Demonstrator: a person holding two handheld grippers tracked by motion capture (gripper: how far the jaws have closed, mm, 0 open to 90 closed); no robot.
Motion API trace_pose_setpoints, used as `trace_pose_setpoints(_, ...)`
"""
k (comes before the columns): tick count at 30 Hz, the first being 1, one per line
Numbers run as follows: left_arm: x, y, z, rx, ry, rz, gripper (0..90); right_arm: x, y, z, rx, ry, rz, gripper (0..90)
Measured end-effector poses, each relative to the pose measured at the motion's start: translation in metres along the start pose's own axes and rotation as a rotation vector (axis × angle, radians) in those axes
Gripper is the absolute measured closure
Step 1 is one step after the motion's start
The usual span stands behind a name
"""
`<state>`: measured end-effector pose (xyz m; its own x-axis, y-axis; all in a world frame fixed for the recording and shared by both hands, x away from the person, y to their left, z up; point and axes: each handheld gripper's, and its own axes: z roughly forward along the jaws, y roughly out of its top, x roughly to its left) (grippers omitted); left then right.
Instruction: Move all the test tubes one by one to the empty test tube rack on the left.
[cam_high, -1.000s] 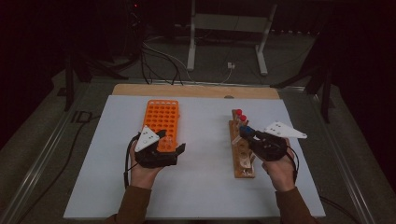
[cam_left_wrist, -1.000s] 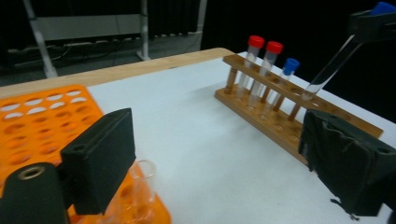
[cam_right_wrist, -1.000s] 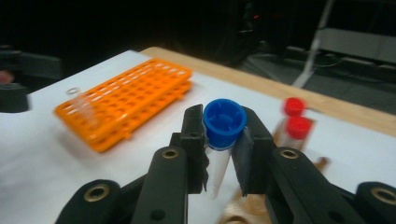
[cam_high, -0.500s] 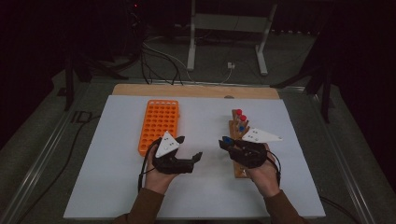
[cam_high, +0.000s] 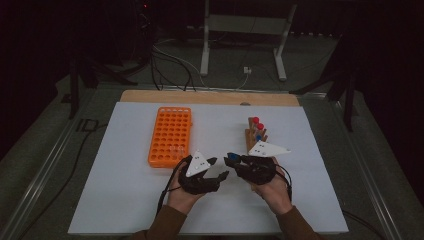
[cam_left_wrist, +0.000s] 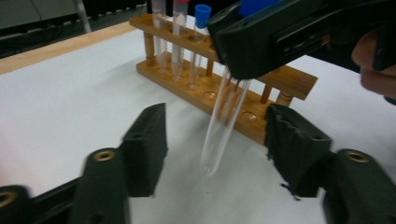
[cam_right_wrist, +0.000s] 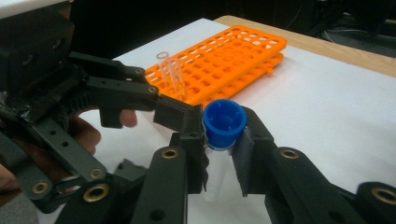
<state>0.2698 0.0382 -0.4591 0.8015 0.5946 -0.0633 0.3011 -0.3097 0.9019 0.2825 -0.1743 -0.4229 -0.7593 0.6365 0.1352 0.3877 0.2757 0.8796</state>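
Observation:
My right gripper (cam_right_wrist: 223, 154) is shut on a clear test tube with a blue cap (cam_right_wrist: 224, 121), held just under the cap. In the left gripper view that tube (cam_left_wrist: 224, 121) hangs tilted between my left gripper's pads (cam_left_wrist: 144, 144), with a gap on both sides. The left gripper (cam_high: 220, 167) has just been closing around the tube's lower part and stands open. The two grippers meet tip to tip at the front middle of the white mat, the right gripper (cam_high: 231, 160) beside the wooden rack (cam_high: 256, 136), which holds red- and blue-capped tubes.
An orange tube rack (cam_high: 170, 135) lies left of centre, with one uncapped clear tube (cam_right_wrist: 172, 74) standing in it. The wooden rack (cam_left_wrist: 289, 79) has several bare holes at its near end. A wooden table edge (cam_high: 210, 96) runs along the back of the mat.
My left hand came right and back from the orange rack. My right hand came left off the wooden rack with the tube. The left jaws narrowed around the tube.

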Motion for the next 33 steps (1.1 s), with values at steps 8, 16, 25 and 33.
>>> trace_pose_setpoints(8,-0.002,-0.001,0.001,-0.012,-0.027,-0.005,61.8,0.007,-0.001,0.006,0.014,0.049,-0.013,75.9)
trace_pose_setpoints(16,-0.001,-0.001,0.001,-0.013,-0.042,-0.001,74.6,0.006,-0.001,0.006,0.009,0.06,-0.004,74.4)
trace_pose_setpoints(25,0.005,-0.003,-0.003,-0.016,-0.016,-0.015,76.6,-0.001,0.003,-0.005,-0.063,0.099,0.007,38.4)
trace_pose_setpoints(33,0.012,-0.003,-0.008,-0.022,0.008,-0.03,76.7,-0.007,0.004,-0.011,-0.09,0.065,0.007,22.1)
